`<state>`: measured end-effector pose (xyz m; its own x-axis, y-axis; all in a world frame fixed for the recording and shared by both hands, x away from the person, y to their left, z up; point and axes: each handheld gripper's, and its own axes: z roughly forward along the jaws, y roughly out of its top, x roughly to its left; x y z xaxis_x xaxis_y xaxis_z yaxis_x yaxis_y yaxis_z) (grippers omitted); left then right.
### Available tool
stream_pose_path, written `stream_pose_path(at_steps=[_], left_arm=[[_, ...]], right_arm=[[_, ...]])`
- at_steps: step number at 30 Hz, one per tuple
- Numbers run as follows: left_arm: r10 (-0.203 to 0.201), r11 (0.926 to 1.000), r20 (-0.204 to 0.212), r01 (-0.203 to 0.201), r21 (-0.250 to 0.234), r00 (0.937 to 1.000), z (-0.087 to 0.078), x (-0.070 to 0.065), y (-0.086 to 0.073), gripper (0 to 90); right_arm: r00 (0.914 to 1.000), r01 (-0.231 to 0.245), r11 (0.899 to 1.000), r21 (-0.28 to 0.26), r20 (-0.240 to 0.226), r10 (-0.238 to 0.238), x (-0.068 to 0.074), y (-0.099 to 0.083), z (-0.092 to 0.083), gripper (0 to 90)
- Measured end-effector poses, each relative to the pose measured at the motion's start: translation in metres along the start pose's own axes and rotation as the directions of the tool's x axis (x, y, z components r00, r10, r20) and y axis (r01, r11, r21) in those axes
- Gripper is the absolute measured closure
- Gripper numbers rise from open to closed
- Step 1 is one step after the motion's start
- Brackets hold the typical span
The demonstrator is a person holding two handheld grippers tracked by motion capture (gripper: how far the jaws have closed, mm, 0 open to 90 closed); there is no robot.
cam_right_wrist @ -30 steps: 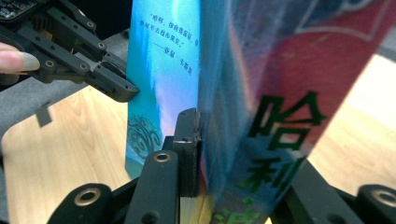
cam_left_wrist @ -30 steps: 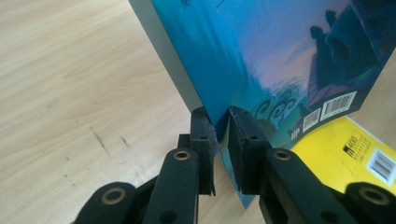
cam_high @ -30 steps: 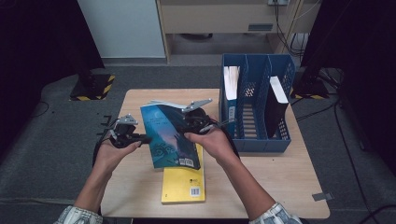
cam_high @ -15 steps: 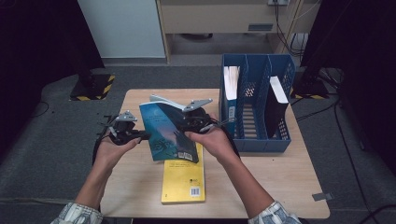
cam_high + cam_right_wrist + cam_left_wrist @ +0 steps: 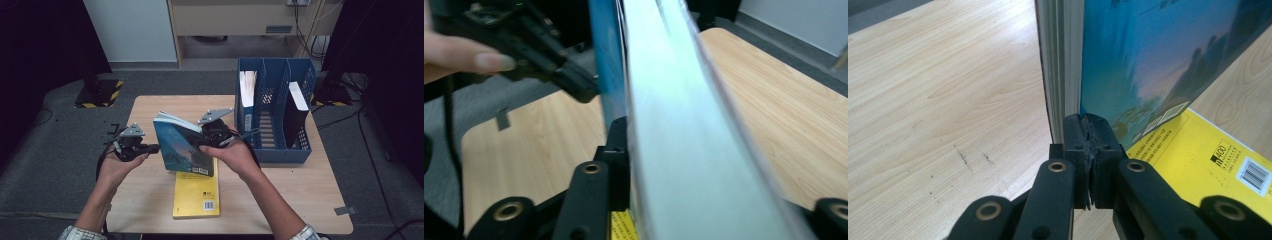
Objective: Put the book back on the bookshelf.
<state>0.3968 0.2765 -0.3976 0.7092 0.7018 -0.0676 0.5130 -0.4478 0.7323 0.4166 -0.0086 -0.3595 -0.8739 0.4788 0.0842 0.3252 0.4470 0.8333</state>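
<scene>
A blue book (image 5: pixel 185 147) stands tilted on edge in the air above a yellow book (image 5: pixel 196 192) that lies flat on the table. My left gripper (image 5: pixel 152 148) reaches in from the left. In the left gripper view its jaws have just closed further, and the left gripper (image 5: pixel 1088 135) is shut on the lower edge of the blue book's (image 5: pixel 1158 60) cover. My right gripper (image 5: pixel 207 137) is shut on the book from the right side. In the right gripper view the page block (image 5: pixel 684 125) sits between its jaws.
A blue file holder (image 5: pixel 272 150) stands at the table's right, with a white folder (image 5: pixel 247 87) and a dark binder (image 5: pixel 295 117) in it. Bare wood (image 5: pixel 150 110) lies to the back left. The table's front edge is near the yellow book (image 5: pixel 1208 165).
The right hand has shifted slightly to the right with the blue book. The left hand has stayed in place at the book's left edge.
</scene>
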Motion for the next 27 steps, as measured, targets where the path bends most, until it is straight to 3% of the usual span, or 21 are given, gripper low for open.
stream_pose_path(at_steps=[2, 12, 18, 23, 24, 25, 27], left_arm=[[-0.005, 1.0000, 0.007, 0.005, -0.004, 1.0000, -0.001, 0.001, -0.002, 88.2], [0.002, 1.0000, 0.007, -0.002, 0.001, 1.0000, -0.001, -0.001, 0.000, 88.0], [-0.008, 0.9998, 0.010, 0.008, -0.015, 0.9999, -0.001, 0.001, -0.002, 86.3], [-0.001, 1.0000, -0.039, 0.001, -0.001, 0.9992, 0.000, 0.001, -0.009, 74.8], [-0.003, 1.0000, -0.051, 0.003, 0.000, 0.9987, 0.001, 0.001, -0.012, 64.5], [-0.006, 1.0000, -0.058, 0.007, 0.005, 0.9983, 0.002, 0.000, -0.015, 64.5], [-0.010, 0.9998, -0.067, 0.011, 0.018, 0.9977, 0.006, 0.000, -0.023, 53.3]], right_arm=[[0.9997, 0.023, 1.000, 0.011, 0.009, -0.023, 0.005, 0.003, 0.001, 70.8], [0.9996, 0.010, 1.000, -0.026, -0.027, -0.011, 0.004, 0.011, -0.005, 68.7], [0.9991, 0.025, 1.000, -0.007, -0.033, -0.025, 0.006, 0.015, -0.005, 70.9], [0.9992, 0.026, 1.000, -0.011, -0.030, -0.026, 0.004, 0.014, -0.006, 72.2], [0.9993, 0.027, 1.000, -0.010, -0.027, -0.027, 0.003, 0.015, -0.006, 72.5], [0.9993, 0.027, 1.000, -0.010, -0.027, -0.027, 0.003, 0.015, -0.006, 72.5], [0.9995, 0.023, 1.000, -0.008, -0.023, -0.023, 0.002, 0.016, -0.005, 72.8]])
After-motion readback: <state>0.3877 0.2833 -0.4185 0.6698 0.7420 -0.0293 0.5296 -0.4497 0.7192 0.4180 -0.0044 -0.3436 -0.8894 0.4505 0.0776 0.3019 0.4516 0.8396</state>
